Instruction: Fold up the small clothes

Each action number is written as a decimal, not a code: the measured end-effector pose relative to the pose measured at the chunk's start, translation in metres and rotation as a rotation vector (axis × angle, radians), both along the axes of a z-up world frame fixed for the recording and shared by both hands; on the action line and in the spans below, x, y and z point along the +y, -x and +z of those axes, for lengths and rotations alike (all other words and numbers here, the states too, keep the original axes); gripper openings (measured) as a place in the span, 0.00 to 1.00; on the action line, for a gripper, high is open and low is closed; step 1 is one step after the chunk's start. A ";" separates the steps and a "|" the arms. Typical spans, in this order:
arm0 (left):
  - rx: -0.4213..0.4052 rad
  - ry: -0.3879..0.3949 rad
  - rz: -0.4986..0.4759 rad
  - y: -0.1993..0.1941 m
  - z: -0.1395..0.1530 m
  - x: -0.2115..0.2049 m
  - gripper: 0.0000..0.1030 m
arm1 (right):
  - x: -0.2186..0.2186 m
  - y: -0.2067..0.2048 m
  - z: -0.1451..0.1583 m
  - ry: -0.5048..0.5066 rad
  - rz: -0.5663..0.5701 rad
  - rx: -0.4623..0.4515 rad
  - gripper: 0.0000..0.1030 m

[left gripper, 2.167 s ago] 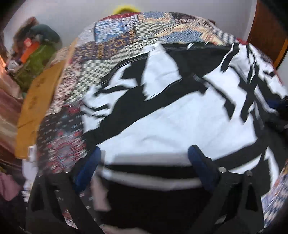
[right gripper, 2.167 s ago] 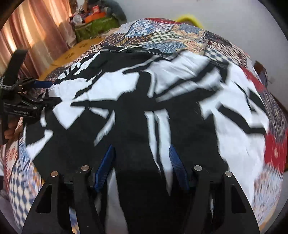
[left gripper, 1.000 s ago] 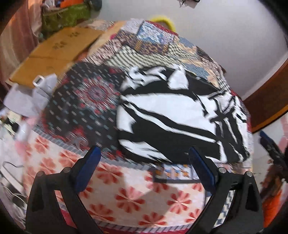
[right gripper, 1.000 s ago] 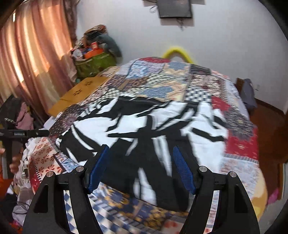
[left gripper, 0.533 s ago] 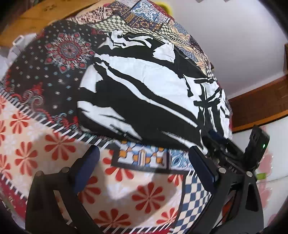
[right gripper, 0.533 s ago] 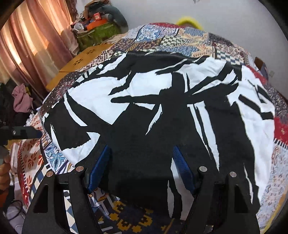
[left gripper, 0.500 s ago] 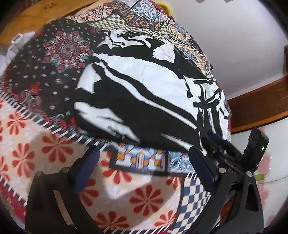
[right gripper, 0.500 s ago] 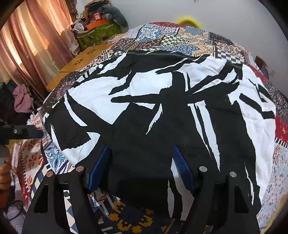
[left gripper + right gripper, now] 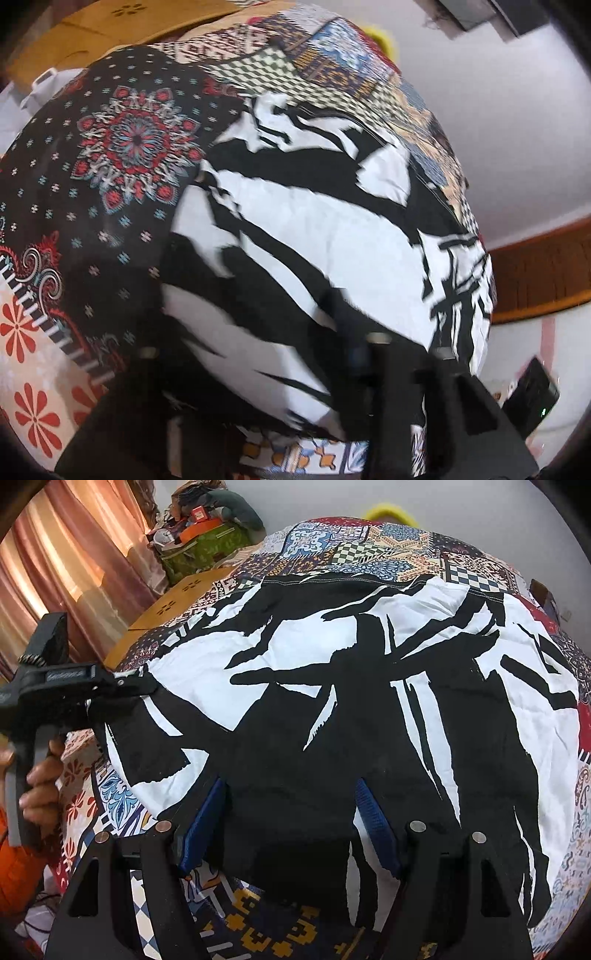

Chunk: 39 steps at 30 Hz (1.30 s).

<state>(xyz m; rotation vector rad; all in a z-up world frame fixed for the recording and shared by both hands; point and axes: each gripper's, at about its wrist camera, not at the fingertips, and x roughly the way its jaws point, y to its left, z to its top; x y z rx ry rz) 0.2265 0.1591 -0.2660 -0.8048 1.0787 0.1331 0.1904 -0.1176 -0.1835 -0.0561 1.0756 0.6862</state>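
Observation:
A black-and-white patterned garment (image 9: pixel 369 686) lies spread flat on a patchwork bedspread (image 9: pixel 369 550); it also shows in the left wrist view (image 9: pixel 332 240). My right gripper (image 9: pixel 291 823) is open, its blue-padded fingers (image 9: pixel 376 823) over the garment's near hem. My left gripper (image 9: pixel 147 686) reaches in from the left at the garment's left edge; in its own blurred view (image 9: pixel 258 350) its fingers straddle the cloth and I cannot tell whether they are shut.
The patchwork bedspread (image 9: pixel 122 147) covers the bed. A wooden board (image 9: pixel 173 605) and a green bag with clutter (image 9: pixel 207 535) stand beyond the far left of the bed, by pink curtains (image 9: pixel 74 565). A white wall is behind.
My left gripper has moved in from off the bed's edge onto the garment's left edge. My right gripper has stayed over the near hem.

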 end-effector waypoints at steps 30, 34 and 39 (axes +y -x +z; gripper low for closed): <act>-0.424 -0.456 -0.344 -0.012 0.194 -0.191 0.06 | -0.073 0.013 -0.001 -0.027 -0.104 0.002 0.69; -0.387 -0.405 -0.532 -0.028 0.165 -0.244 0.06 | -0.092 0.018 0.005 -0.058 -0.122 0.003 0.69; -0.270 -0.302 -0.682 -0.042 0.119 -0.268 0.06 | -0.112 0.026 0.006 -0.052 -0.148 0.003 0.69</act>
